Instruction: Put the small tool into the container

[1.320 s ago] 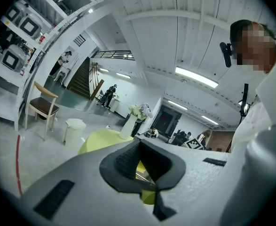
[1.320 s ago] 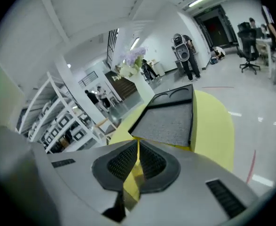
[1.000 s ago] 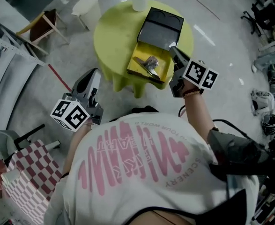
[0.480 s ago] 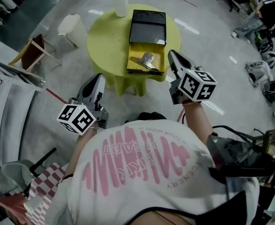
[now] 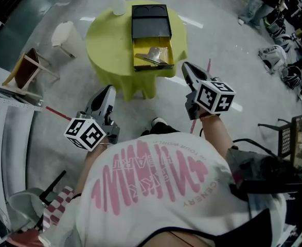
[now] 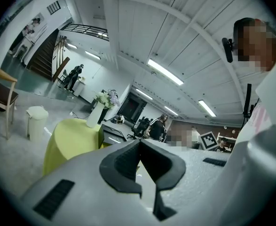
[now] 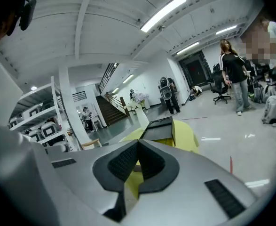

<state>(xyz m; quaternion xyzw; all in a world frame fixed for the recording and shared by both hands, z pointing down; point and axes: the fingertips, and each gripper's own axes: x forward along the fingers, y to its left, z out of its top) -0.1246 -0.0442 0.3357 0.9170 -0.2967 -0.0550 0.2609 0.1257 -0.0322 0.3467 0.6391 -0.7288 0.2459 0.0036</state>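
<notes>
Pressed together and empty, the left tongs and right tongs are pulling back from the worktop (now well apart), leaving the small tool lying in the container, task seemingly done.

white shirt, pink "SCENERY" and "YOUR WORLD" (upside down)

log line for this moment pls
left claw shut, empty | right claw shut, empty | metal tool in yellow container | container on yellow table | claws short of table
</notes>
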